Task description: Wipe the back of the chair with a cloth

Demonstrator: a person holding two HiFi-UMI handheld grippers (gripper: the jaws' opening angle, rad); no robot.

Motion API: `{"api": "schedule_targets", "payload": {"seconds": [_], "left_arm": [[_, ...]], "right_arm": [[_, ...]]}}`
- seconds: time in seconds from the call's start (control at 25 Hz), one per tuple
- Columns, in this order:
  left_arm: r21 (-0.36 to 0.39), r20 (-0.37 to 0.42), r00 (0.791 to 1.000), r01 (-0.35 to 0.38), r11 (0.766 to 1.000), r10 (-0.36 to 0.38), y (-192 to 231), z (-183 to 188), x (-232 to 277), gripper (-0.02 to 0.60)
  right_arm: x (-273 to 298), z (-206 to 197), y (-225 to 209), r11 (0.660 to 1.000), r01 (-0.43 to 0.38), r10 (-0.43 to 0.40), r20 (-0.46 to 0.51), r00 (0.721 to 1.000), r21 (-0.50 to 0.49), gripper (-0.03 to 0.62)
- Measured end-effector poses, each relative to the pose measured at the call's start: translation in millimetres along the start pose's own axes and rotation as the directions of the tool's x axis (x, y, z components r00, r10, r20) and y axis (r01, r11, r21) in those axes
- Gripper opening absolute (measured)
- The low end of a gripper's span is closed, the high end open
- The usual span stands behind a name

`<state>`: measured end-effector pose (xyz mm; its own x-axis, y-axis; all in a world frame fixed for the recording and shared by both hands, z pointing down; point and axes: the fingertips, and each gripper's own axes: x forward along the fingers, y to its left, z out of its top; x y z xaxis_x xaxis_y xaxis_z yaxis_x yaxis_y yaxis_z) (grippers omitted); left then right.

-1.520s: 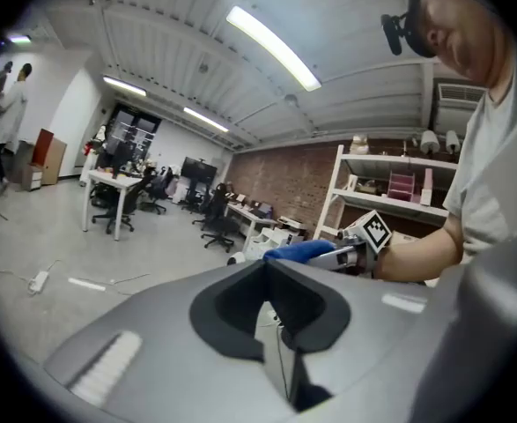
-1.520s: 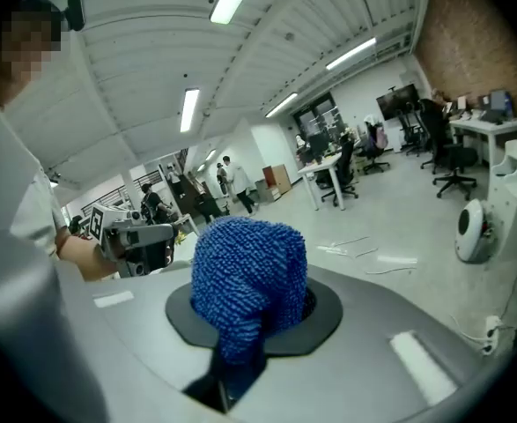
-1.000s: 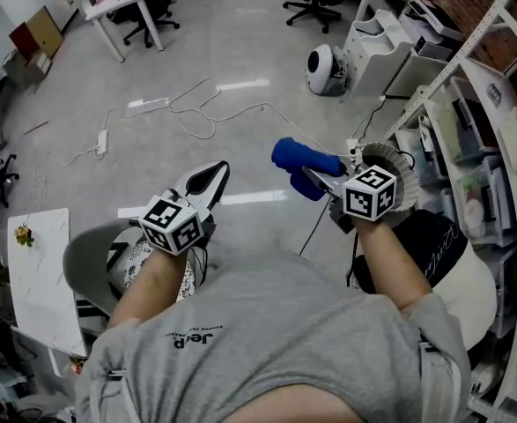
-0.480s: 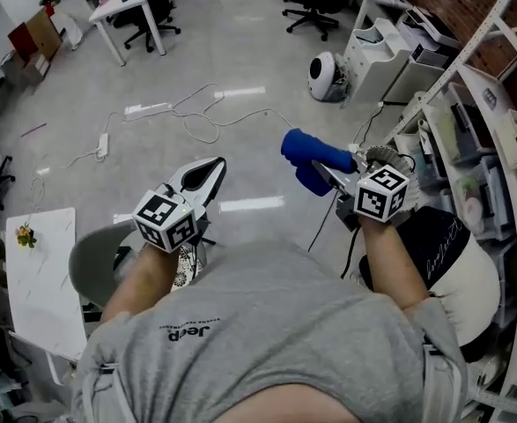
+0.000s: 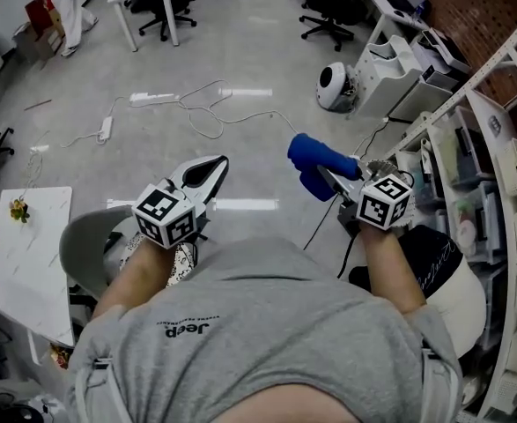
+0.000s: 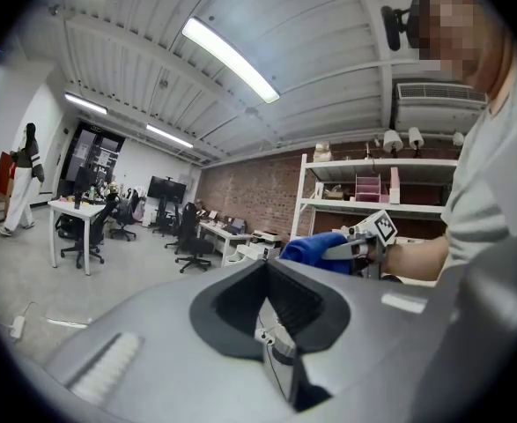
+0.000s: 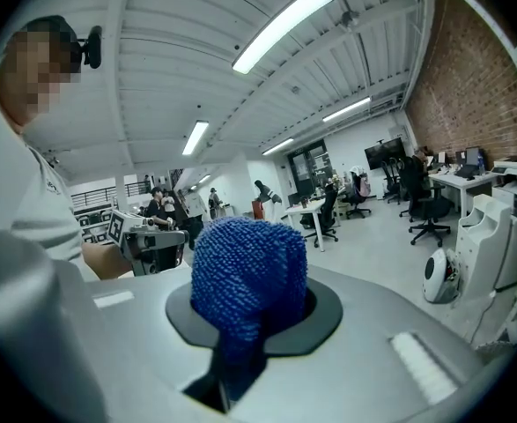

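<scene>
Right gripper (image 5: pixel 330 174) fingers clench the blue cloth (image 5: pixel 315 159) mid-frame; left gripper (image 5: pixel 212 167) fingers are pressed together, empty. The grey chair (image 5: pixel 82 252) at lower left looks untouched, so all the wiping remains.

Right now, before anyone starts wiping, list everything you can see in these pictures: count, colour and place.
cloth: one, blue, bunched at the right gripper's tip
grey chair: one, grey, lower left, beside the person
small table: one, white, far left
cables: several, white, on the floor ahead
round appliance: one, white, on the floor near the shelving
shelving: one run, white, along the right
office chairs: several, black, at the far desks
left gripper: one, black and white, fingers together, holding nothing
right gripper: one, black and white, fingers shut on the cloth
</scene>
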<state>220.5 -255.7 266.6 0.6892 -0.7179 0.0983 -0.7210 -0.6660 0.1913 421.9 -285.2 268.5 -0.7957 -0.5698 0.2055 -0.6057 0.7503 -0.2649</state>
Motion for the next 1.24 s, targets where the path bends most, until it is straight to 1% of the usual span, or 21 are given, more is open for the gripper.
{"api": "schedule_targets", "payload": {"seconds": [0.2, 0.4, 0.56, 0.84, 1.04, 1.24], "left_arm": [[-0.003, 0.009, 1.0, -0.021, 1.0, 0.021, 0.0, 4.7, 4.9, 0.058], [0.004, 0.005, 1.0, -0.015, 1.0, 0.015, 0.8, 5.0, 5.9, 0.058], [-0.006, 0.013, 0.999, -0.036, 0.999, 0.036, 2.1, 11.2, 5.0, 0.058], [-0.007, 0.018, 0.999, -0.032, 0.999, 0.032, -0.7, 12.4, 5.0, 0.058], [0.001, 0.024, 1.0, -0.016, 1.0, 0.016, -2.7, 5.0, 2.6, 0.058], [-0.005, 0.023, 1.0, -0.015, 1.0, 0.015, -4.4, 7.0, 3.4, 0.058]], "right_arm": [[1.8, 4.0, -7.5, 1.0, 0.002, -0.002, -0.005, 1.0, -0.02, 0.058], [2.4, 4.4, -15.3, 0.998, 0.046, -0.047, -0.021, 0.999, -0.042, 0.057], [0.1, 5.9, -15.7, 0.998, 0.045, -0.046, -0.014, 0.999, -0.049, 0.057], [-5.6, 5.8, -17.5, 0.997, 0.059, -0.06, -0.007, 0.998, -0.056, 0.057], [-8.8, 3.8, -14.4, 0.997, 0.055, -0.055, -0.002, 0.998, -0.06, 0.057], [-10.1, 6.0, -14.3, 0.997, 0.052, -0.052, 0.0, 0.999, -0.057, 0.057]]}}
